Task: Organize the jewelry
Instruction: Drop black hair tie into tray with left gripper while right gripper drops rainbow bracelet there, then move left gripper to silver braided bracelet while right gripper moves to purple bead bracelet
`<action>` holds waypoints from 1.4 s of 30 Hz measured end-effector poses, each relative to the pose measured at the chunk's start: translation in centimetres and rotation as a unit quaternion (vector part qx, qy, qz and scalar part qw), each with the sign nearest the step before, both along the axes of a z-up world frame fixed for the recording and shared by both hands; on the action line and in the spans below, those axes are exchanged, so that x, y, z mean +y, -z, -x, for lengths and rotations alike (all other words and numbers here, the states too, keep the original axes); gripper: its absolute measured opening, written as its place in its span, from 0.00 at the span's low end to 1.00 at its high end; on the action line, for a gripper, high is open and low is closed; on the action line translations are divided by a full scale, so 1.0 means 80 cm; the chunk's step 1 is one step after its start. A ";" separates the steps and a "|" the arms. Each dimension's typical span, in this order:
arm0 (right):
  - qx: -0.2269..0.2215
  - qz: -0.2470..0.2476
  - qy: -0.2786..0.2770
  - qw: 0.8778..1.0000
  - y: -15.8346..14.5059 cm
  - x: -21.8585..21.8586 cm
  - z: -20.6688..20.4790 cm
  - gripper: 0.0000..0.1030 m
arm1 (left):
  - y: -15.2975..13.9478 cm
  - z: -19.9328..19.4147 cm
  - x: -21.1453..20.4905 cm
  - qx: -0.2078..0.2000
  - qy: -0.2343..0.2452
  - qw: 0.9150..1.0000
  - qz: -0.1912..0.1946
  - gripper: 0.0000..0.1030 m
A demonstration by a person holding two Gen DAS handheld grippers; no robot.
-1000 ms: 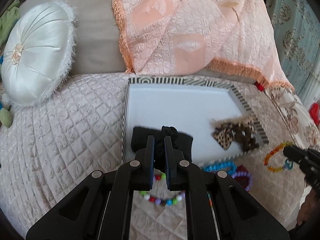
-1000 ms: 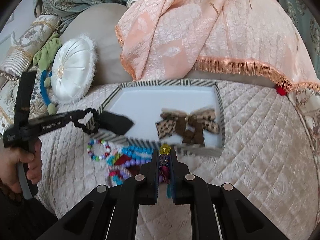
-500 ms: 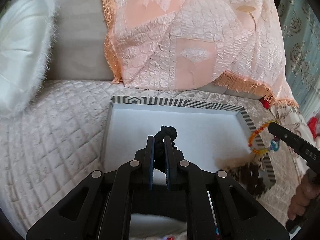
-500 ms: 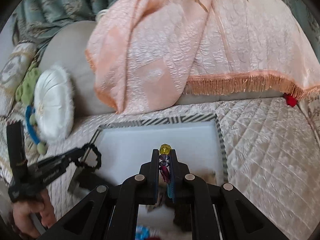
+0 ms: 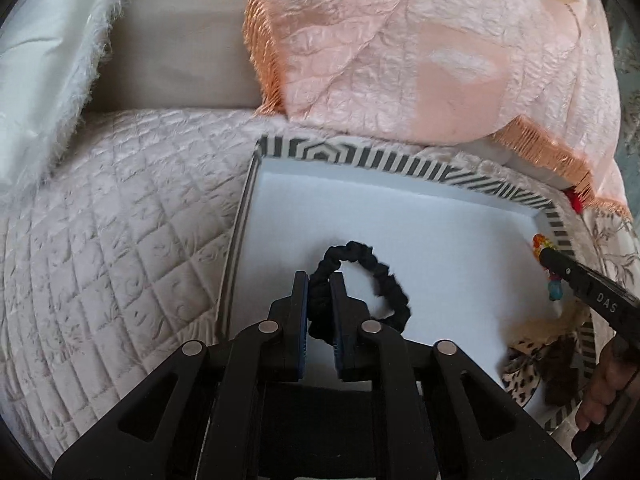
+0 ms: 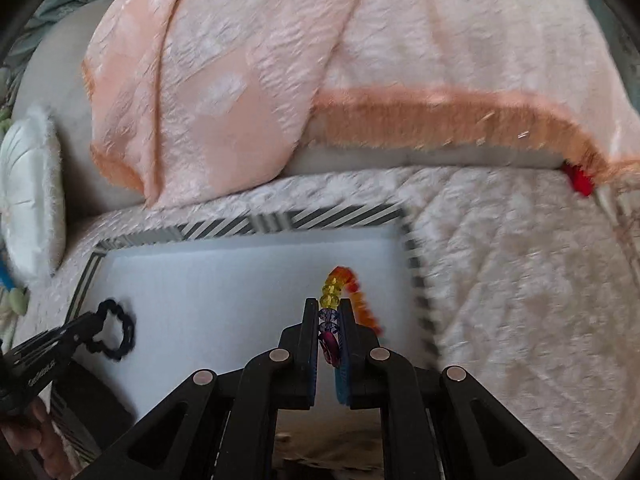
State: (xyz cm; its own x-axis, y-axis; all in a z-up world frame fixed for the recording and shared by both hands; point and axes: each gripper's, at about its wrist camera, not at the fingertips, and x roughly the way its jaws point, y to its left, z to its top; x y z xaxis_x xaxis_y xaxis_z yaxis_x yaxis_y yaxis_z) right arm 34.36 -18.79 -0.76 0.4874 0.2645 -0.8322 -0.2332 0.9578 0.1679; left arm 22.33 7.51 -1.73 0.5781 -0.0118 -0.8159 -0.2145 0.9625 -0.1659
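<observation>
A white tray (image 5: 400,240) with a black-and-white striped rim lies on the quilted bed; it also shows in the right wrist view (image 6: 208,280). My left gripper (image 5: 319,280) is shut on a black scrunchie (image 5: 376,276), whose loop lies on the tray floor near the left side; the scrunchie also shows in the right wrist view (image 6: 120,332). My right gripper (image 6: 328,308) is shut on a rainbow bead bracelet (image 6: 352,292) and holds it over the tray's right part. The right gripper (image 5: 544,256) shows at the tray's right rim in the left wrist view.
A leopard-print bow (image 5: 532,364) lies in the tray's near right corner. A peach fringed blanket (image 5: 420,48) hangs behind the tray. A white round pillow (image 5: 36,72) sits at the left. The quilted cover (image 5: 120,240) surrounds the tray.
Both grippers have moved forward over the tray with their items. The scrunchie loop now lies on the tray floor, and the bracelet is over the tray's right part.
</observation>
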 end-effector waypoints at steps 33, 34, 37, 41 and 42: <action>-0.041 -0.017 -0.083 0.996 -0.077 -0.014 0.239 0.30 | -0.055 0.210 -0.047 -0.021 0.089 0.996 -0.017 0.51; -0.041 -0.015 -0.088 0.995 -0.073 -0.015 0.251 0.30 | -0.049 0.216 -0.060 -0.015 0.110 0.994 -0.018 0.51; -0.010 -0.006 -0.080 0.997 -0.048 -0.022 0.266 0.30 | -0.033 0.232 -0.097 -0.009 0.157 0.987 -0.025 0.51; 0.008 0.012 -0.065 0.998 -0.032 -0.031 0.262 0.30 | -0.030 0.237 -0.130 -0.024 0.185 0.982 -0.018 0.51; 0.015 0.011 -0.061 0.998 -0.029 -0.033 0.260 0.30 | -0.028 0.237 -0.137 -0.025 0.192 0.981 -0.019 0.51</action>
